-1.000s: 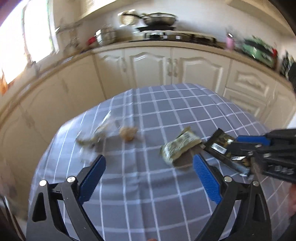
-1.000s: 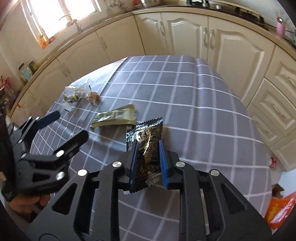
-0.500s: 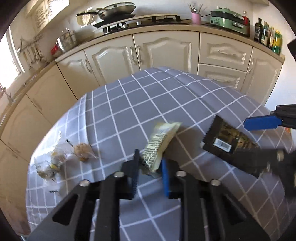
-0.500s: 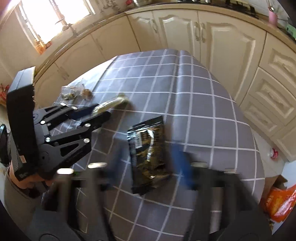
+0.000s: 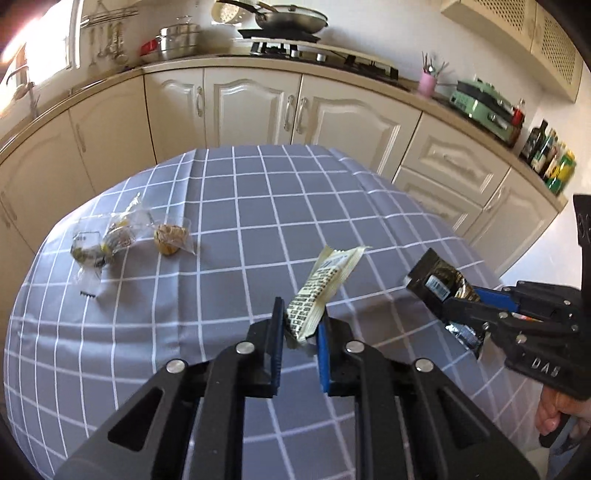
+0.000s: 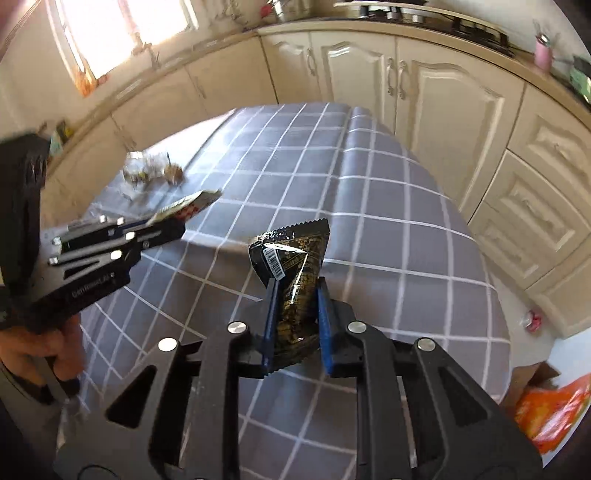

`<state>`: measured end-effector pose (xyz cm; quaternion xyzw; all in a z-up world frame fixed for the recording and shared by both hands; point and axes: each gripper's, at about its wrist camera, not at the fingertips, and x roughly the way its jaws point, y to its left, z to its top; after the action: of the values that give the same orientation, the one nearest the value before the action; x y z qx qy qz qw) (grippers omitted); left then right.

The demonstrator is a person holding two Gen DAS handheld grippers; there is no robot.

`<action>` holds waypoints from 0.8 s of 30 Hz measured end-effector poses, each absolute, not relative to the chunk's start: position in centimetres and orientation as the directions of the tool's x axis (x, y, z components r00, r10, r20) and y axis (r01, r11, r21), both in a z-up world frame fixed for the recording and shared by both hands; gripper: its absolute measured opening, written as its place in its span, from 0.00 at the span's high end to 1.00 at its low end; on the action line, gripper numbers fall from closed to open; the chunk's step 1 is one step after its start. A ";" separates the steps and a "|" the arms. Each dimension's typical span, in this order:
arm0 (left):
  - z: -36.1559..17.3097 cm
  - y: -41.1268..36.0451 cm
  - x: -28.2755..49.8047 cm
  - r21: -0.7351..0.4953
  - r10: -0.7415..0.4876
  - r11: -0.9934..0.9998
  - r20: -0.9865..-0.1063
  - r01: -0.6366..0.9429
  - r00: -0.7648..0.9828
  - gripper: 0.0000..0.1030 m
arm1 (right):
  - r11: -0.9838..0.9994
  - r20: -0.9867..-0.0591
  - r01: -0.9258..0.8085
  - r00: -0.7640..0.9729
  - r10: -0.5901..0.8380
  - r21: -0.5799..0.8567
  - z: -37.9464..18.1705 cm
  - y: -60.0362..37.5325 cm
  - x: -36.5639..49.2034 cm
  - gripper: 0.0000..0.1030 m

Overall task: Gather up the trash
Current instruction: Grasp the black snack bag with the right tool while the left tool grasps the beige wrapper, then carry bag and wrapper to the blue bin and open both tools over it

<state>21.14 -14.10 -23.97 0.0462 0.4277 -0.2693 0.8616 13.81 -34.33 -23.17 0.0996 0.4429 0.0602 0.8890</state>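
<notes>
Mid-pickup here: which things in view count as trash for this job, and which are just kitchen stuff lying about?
Job items:
- cream printed wrapper, held in left gripper
- black-and-gold foil packet, held in right gripper
- crumpled clear plastic wrappers, on the checked tablecloth

Just lying about:
- silver frying pan
- pink utensil cup
- green appliance

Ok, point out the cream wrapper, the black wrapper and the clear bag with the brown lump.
cream wrapper [image 5: 320, 286]: left wrist view, printed middle above the jaws.
black wrapper [image 6: 295, 275]: right wrist view, glossy face beside the barcode.
clear bag [image 5: 170, 235]: left wrist view, on the brown lump inside.
</notes>
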 end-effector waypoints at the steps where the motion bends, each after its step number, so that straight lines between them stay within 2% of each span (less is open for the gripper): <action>1: -23.7 -14.1 20.9 -0.154 -0.428 0.851 -0.758 0.503 0.492 0.86 | 0.970 -0.767 -0.013 0.610 0.200 0.243 -22.8 -34.9 13.6 0.81; 9: -20.2 -16.9 18.0 -0.150 -0.456 0.844 -0.706 0.516 0.541 0.86 | 0.942 -0.669 0.049 0.716 0.198 0.331 -18.5 -40.1 9.9 0.81; 14: -17.9 -20.9 16.2 -0.152 -0.502 0.811 -0.676 0.565 0.539 0.86 | 0.925 -0.617 0.117 0.774 0.143 0.361 -16.3 -45.1 6.8 0.81; 20: -16.3 -28.1 13.4 -0.159 -0.572 0.740 -0.660 0.654 0.487 0.86 | 0.893 -0.607 0.252 0.794 0.030 0.374 -16.0 -52.7 2.3 0.81; 24: -16.7 -34.3 11.0 -0.165 -0.616 0.669 -0.669 0.725 0.416 0.86 | 0.841 -0.628 0.371 0.777 -0.049 0.394 -17.8 -58.2 -1.5 0.81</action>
<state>10.95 -34.26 -16.65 0.0748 0.3635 -0.3998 0.8381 -1.48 -58.22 -17.84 0.2570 0.3133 -0.1156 0.9069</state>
